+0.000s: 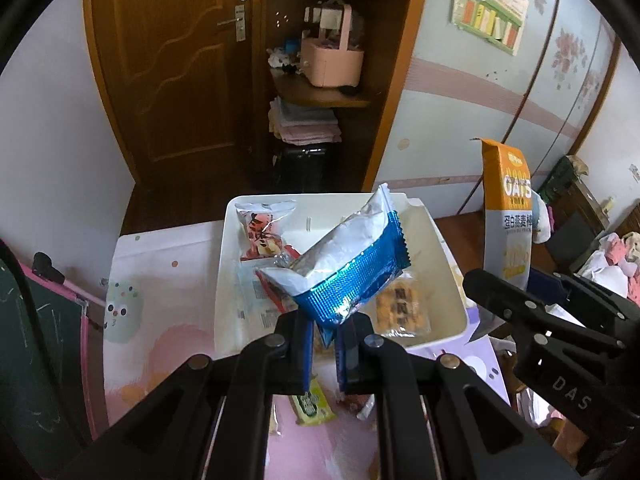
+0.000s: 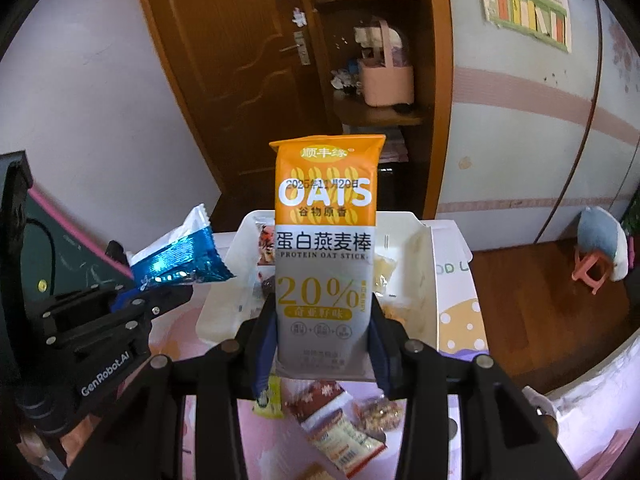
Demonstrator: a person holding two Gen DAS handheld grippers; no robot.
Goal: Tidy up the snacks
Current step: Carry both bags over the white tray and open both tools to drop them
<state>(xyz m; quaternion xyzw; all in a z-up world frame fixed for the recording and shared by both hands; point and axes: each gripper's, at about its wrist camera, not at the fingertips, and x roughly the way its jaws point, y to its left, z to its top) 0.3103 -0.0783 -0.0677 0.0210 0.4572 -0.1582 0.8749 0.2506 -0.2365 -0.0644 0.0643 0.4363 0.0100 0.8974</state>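
Left gripper [image 1: 325, 340] clamped on blue-and-white snack packet [image 1: 340, 264], right gripper [image 2: 322, 354] on oat stick packet [image 2: 326, 248], both clear above white box rim [image 1: 448, 256].

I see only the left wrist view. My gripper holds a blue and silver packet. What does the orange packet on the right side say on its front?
Observer: The right wrist view shows the front of the orange oat stick packet. It reads OATS, PROTEIN OAT STICK and 20%.
Operator: How is the right gripper holding it?
Observer: The right gripper is shut on its lower part, and the packet stands upright.
Operator: Is something lying under that gripper?
Observer: Yes, loose snacks lie on the table, among them a red patterned packet and a clear packet of brown pieces.
Operator: Is the white box there too?
Observer: Yes, the white box is behind the oat packet, with snacks inside.
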